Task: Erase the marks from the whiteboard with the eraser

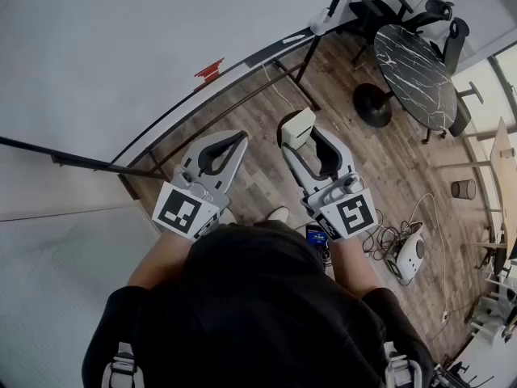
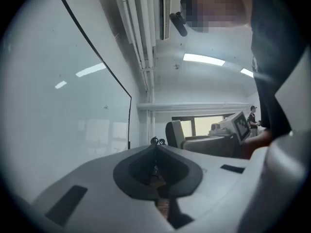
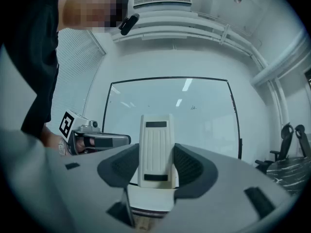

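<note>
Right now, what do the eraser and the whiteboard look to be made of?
Eraser: likely hard plastic, cream and matte, with moulded ribs along its back and two dark insets.
Whiteboard: a smooth, glossy white panel showing bright streak reflections. Whether it is coated metal or glass, I cannot tell.

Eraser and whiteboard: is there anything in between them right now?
Nothing. In the right gripper view the eraser faces the whiteboard across open air, with no object in that stretch and the two not touching.
</note>
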A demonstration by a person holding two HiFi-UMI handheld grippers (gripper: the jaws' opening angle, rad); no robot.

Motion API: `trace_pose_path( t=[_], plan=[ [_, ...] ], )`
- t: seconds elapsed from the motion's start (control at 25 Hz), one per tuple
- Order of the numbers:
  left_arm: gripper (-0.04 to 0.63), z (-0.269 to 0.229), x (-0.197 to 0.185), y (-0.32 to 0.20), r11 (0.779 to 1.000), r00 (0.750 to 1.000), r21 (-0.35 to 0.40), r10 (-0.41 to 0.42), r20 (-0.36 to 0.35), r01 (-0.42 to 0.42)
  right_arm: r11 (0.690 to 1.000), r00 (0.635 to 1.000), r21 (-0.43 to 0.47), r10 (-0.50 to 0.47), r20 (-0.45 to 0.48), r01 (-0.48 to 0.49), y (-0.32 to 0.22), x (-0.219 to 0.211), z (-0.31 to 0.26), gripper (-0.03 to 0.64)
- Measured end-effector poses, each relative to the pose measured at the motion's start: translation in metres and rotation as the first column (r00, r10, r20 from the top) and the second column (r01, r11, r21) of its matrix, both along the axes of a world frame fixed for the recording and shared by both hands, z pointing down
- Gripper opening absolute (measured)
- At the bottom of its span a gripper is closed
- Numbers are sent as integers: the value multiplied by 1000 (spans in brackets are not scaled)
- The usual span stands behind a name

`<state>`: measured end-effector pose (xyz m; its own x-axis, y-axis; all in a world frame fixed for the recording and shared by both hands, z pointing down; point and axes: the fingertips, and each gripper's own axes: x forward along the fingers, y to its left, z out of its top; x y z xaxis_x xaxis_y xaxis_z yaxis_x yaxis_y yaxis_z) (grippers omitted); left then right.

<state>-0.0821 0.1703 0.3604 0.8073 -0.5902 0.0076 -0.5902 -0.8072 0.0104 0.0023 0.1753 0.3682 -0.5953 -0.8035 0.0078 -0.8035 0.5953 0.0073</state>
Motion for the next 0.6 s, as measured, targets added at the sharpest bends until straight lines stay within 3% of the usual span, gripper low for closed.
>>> trace_pose_path(
  t=[0.2, 0.4, 0.6],
  plan=[
    [5, 1, 0, 0, 1000, 1000, -1, 1, 0, -1, 1000, 1000, 12, -3, 6, 3, 1, 0, -2, 224],
    [5, 1, 1, -2, 1000, 1000, -1, -3, 0, 3, 998, 992, 11, -61, 110, 60, 3, -1, -14, 222],
    [5, -1, 2, -4, 1000, 1000, 11, 0, -2, 1, 998, 989, 19, -68, 133, 66, 0, 3, -18, 222]
  ],
)
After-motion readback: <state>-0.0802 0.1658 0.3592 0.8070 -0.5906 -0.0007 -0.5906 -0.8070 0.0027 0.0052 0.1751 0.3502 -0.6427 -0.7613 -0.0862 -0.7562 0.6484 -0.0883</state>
